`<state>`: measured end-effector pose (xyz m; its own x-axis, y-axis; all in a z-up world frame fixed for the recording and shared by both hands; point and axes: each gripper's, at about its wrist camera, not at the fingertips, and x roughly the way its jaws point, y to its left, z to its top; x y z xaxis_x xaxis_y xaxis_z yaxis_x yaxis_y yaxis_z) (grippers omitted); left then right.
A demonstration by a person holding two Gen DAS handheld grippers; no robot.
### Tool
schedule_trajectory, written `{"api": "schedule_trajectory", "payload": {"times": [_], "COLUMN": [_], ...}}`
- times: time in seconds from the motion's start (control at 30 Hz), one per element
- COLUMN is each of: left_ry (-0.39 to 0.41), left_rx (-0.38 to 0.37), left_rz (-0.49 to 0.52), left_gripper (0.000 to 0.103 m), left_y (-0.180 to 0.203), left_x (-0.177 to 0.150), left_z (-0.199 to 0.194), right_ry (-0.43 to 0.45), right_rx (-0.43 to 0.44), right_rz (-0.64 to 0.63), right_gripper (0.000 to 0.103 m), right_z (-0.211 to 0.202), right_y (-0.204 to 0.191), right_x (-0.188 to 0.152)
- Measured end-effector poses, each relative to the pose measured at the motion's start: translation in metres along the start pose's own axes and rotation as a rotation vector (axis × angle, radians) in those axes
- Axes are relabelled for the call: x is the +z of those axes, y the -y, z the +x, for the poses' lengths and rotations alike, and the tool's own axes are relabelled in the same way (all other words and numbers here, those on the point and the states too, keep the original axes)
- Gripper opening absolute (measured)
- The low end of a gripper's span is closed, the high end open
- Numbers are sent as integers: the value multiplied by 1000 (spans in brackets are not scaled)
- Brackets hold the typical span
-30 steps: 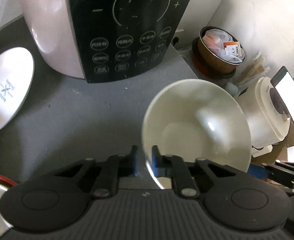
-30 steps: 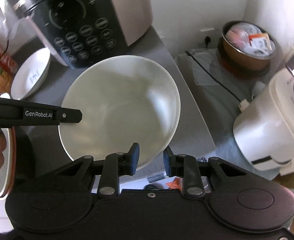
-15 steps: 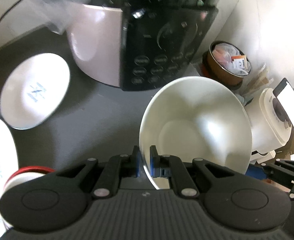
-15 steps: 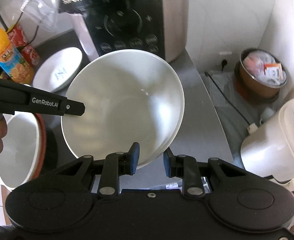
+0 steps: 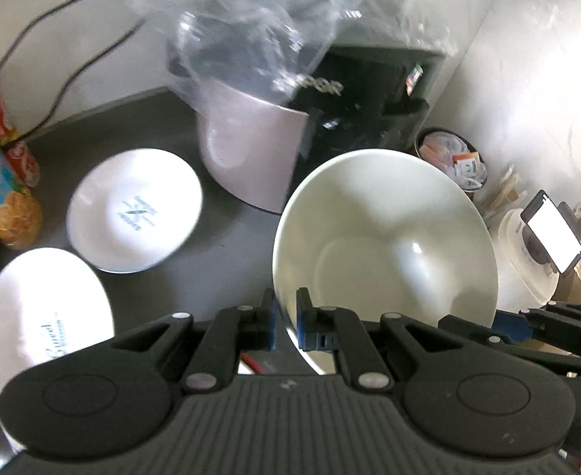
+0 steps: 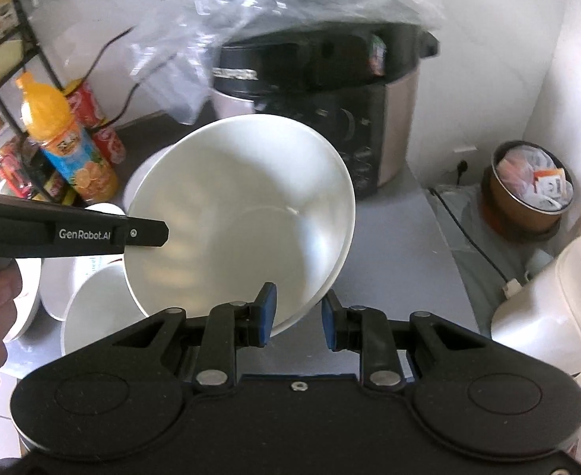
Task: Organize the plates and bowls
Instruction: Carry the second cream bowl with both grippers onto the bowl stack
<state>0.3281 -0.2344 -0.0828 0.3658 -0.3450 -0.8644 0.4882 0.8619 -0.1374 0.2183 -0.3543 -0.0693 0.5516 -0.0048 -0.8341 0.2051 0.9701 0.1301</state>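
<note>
A large white bowl (image 5: 385, 237) is lifted above the grey counter (image 5: 227, 249), held by both grippers on opposite rims. My left gripper (image 5: 286, 322) is shut on its near-left rim. My right gripper (image 6: 296, 316) clamps the rim on the other side; the bowl (image 6: 243, 221) fills the middle of the right wrist view. A white plate with a blue logo (image 5: 134, 209) lies on the counter to the left. Another white dish with script (image 5: 45, 312) lies nearer. More white bowls (image 6: 92, 312) sit below the lifted bowl.
A pink and black pressure cooker (image 5: 310, 134) under a clear plastic bag (image 5: 274, 12) stands behind. A brown tub of packets (image 6: 532, 186) and a white appliance (image 6: 547, 304) are at the right. An orange juice bottle (image 6: 67, 134) and red cans (image 6: 108, 138) stand left.
Both grippers have raised the bowl and pulled it back from the cooker. More of the counter, plates and bottles at the left has come into view.
</note>
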Motion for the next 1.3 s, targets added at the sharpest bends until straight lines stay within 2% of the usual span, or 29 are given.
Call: {"api": "schedule_trajectory", "payload": {"times": [0.37,0.67,0.9,1.3], "left_ry": [21,23,2,-52], "left_rx": [19,31,43,46], "left_rz": [-45,-86,-113,-135], "left_gripper": [8,8,8,8], "left_y": [-44,-76,-101,-127], "left_x": [-19,-37,-51,-67], "left_z": [-37,-55,-59,-48], "right_ry": [19,2,-29,-89], "right_rx": [8,25,32,24], "right_rz": [-67,-114,-139,-165], "right_gripper": [25,25,25,25], "right_z": [-12,-12,-4,12], "right_y": [-53,-88,-114,-137], "right_x": [-1,-6,-15,-23]}}
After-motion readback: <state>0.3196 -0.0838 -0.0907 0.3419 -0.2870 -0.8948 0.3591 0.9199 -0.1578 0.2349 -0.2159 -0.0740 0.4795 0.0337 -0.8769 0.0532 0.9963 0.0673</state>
